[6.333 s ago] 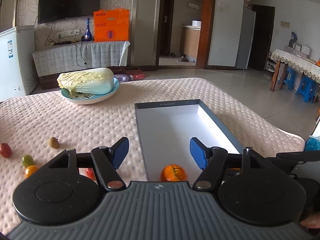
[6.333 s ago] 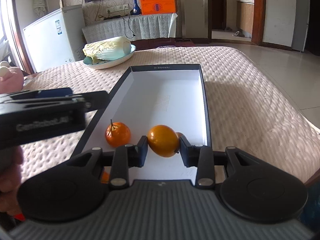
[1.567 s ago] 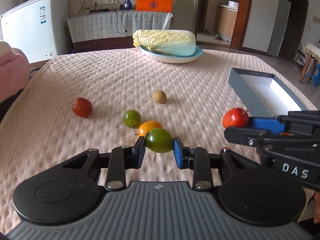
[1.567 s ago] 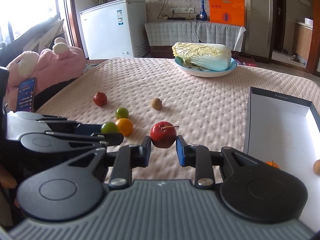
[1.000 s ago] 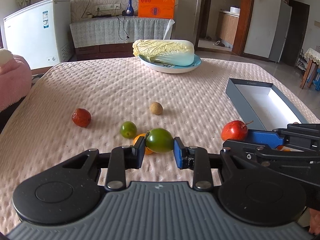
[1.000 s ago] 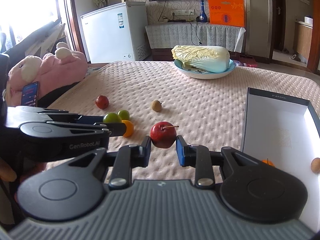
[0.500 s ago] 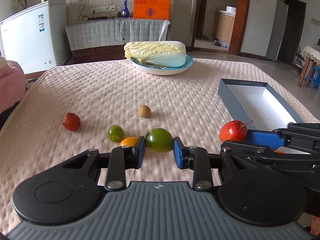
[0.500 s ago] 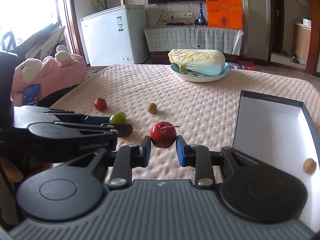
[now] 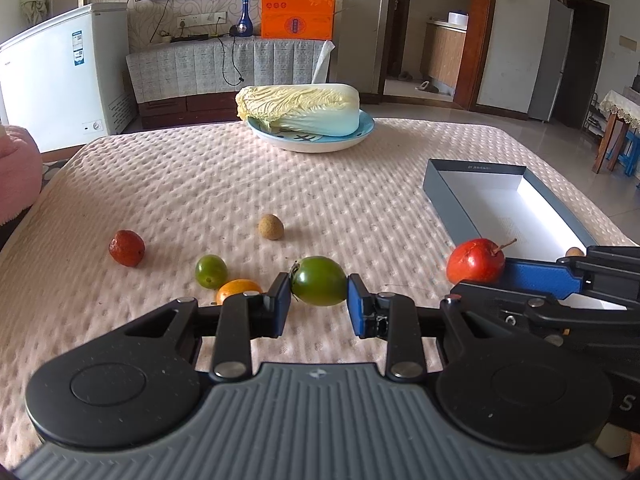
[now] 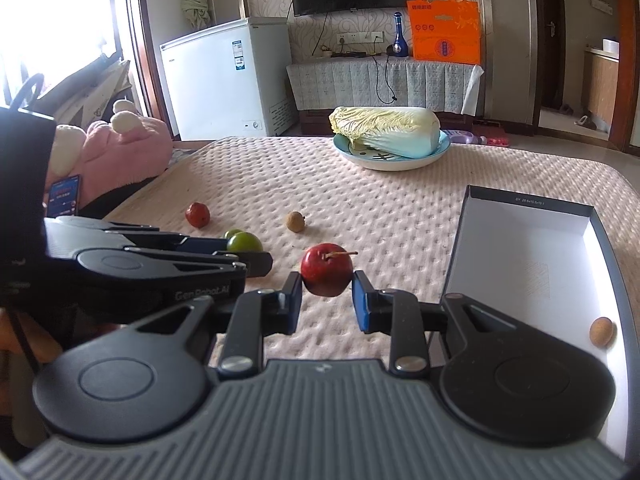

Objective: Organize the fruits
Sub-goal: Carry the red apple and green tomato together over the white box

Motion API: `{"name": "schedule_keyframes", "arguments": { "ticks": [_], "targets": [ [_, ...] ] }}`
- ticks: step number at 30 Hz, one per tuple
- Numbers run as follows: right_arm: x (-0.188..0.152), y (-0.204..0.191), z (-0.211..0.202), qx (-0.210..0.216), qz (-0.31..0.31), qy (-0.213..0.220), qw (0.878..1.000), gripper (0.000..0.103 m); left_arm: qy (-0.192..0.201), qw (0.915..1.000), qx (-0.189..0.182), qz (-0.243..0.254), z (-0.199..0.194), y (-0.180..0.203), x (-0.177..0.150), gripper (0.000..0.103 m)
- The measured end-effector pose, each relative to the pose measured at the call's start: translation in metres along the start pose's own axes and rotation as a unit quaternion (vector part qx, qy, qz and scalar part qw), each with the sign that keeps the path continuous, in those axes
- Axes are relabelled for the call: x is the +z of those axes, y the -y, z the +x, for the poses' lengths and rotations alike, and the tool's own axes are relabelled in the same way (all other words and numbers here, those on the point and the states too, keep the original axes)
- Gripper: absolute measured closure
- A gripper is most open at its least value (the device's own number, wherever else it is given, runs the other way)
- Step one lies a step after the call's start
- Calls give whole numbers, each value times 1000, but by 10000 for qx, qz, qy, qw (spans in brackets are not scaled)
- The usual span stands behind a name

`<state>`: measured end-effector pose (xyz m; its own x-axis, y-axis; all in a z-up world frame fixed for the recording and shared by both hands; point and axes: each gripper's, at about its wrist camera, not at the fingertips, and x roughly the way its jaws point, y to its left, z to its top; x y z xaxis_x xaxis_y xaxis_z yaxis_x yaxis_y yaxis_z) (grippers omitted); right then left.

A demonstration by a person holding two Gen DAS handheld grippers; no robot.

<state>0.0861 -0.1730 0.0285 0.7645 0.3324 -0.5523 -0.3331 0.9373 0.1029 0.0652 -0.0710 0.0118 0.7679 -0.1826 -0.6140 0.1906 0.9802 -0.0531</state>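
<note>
Left tongs [image 9: 319, 309] pinch a green fruit [image 9: 319, 281] up off the tabletop [image 9: 340, 208]. Right tongs [image 10: 327, 301] pinch a red fruit [image 10: 327, 269] the same way. I think both fruits go in the box [image 10: 464, 232] next. It sits to the right of both tongs, with its long side running away from them, and the right tongs are nearer to it. Left on the tabletop, from left to right: one dark red fruit [image 9: 127, 247], one small green one [image 9: 211, 271], one orange one [image 9: 236, 289] and one brown one [image 9: 271, 227]. One more small brown fruit [image 10: 601, 331] lies in the box.
</note>
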Motion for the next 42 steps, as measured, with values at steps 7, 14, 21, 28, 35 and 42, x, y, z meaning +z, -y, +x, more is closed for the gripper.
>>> {"name": "schedule_keyframes", "arguments": {
  "ticks": [7,14,21,28,35,42],
  "targets": [
    [-1,4,-7,-2,-5,38,10000,73,12,10000,-55,-3,2,9,3,68],
    [-1,7,-10,-18,1,52,10000,73,2,10000,-81,21,4,13,3,68],
    [-2,13,-14,-35,20,81,10000,73,2,9999,-101,22,4,17,3,68],
    [-2,16,-17,-72,40,107,9999,73,22,9999,-144,27,5,26,5,68],
    [-3,23,-20,-150,81,126,9998,73,60,9998,-203,27,4,32,8,68],
    [-5,30,-29,-207,119,145,9996,73,57,9997,-241,39,6,38,9,68]
  ]
}}
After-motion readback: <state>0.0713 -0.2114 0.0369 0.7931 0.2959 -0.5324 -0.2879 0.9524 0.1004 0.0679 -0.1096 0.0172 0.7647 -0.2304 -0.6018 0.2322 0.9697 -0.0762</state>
